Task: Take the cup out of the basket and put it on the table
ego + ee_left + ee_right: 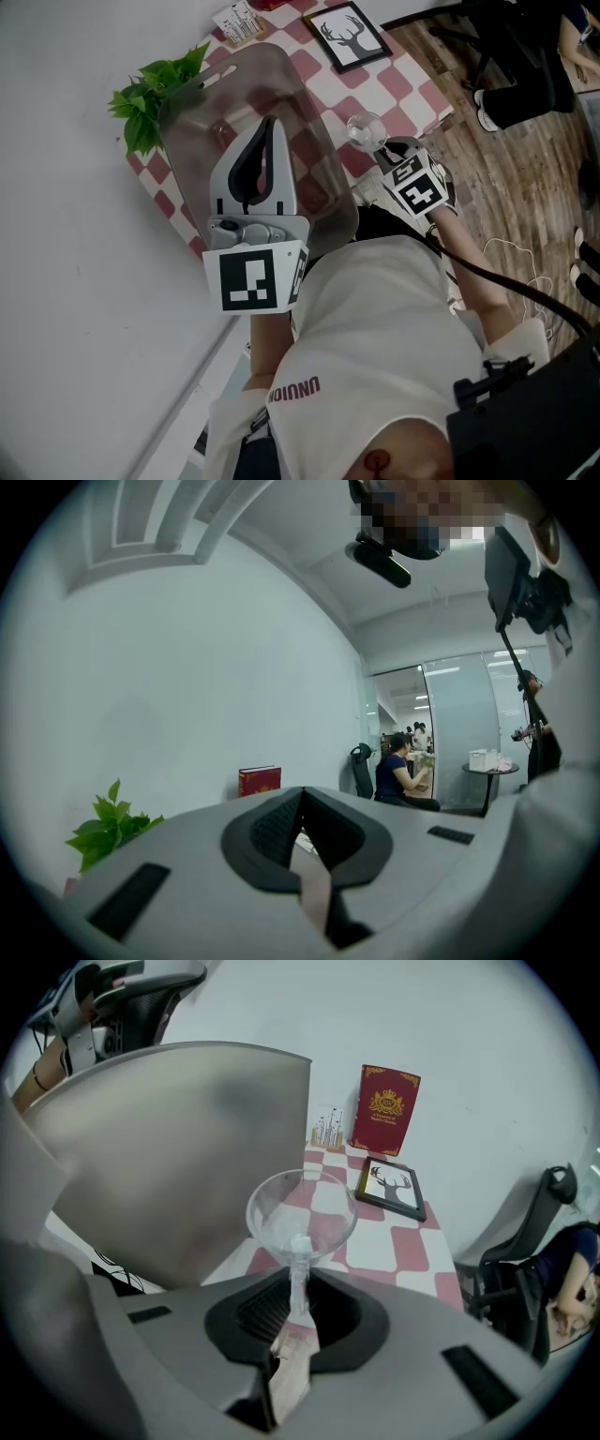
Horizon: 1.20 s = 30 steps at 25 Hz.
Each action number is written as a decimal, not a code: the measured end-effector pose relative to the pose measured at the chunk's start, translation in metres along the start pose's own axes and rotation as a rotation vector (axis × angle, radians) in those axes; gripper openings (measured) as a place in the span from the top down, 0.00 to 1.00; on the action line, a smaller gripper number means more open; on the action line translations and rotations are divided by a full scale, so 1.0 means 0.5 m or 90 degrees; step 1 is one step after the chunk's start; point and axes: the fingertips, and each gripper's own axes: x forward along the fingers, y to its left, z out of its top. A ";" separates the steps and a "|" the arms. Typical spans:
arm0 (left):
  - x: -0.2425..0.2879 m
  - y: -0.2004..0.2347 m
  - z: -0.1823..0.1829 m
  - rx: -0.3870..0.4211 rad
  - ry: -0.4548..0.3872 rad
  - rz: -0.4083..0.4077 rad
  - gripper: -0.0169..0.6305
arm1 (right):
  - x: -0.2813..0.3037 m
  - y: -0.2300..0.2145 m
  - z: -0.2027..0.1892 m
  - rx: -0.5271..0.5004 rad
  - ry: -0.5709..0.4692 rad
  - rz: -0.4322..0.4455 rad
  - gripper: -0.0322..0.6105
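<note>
Your right gripper [298, 1283] gripped the clear cup [300, 1213] by its stem, the bowl standing just beyond the fingertips. The cup was outside the smoky basket [178, 1147], with the checked table [405, 1246] behind it. Your left gripper [302, 794] was closed on nothing and pointed toward the wall. Only the right gripper view showed the stem pinched between the pads. The head view placed the cup [364, 129] beside the basket's [234, 94] right wall and the left gripper [266, 127] above the basket.
</note>
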 end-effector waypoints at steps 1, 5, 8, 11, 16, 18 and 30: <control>0.000 0.000 0.000 0.000 0.000 0.000 0.96 | 0.002 0.001 -0.003 0.000 0.002 0.001 0.86; 0.001 0.002 -0.001 0.000 -0.001 0.001 0.96 | 0.008 0.002 -0.009 0.001 0.010 0.003 0.86; 0.003 0.004 -0.003 -0.001 -0.001 0.001 0.96 | 0.014 0.002 -0.012 0.002 0.015 0.006 0.86; 0.004 0.003 -0.003 -0.002 -0.001 0.000 0.96 | 0.017 0.001 -0.014 0.003 0.018 0.008 0.86; 0.006 0.004 -0.005 -0.003 0.000 -0.001 0.96 | 0.022 0.002 -0.019 0.009 0.028 0.015 0.86; 0.005 0.004 -0.005 -0.002 0.000 -0.001 0.96 | 0.024 0.003 -0.021 0.010 0.030 0.017 0.86; 0.004 0.005 -0.005 0.003 0.001 -0.001 0.96 | 0.034 0.006 -0.025 0.012 0.040 0.026 0.86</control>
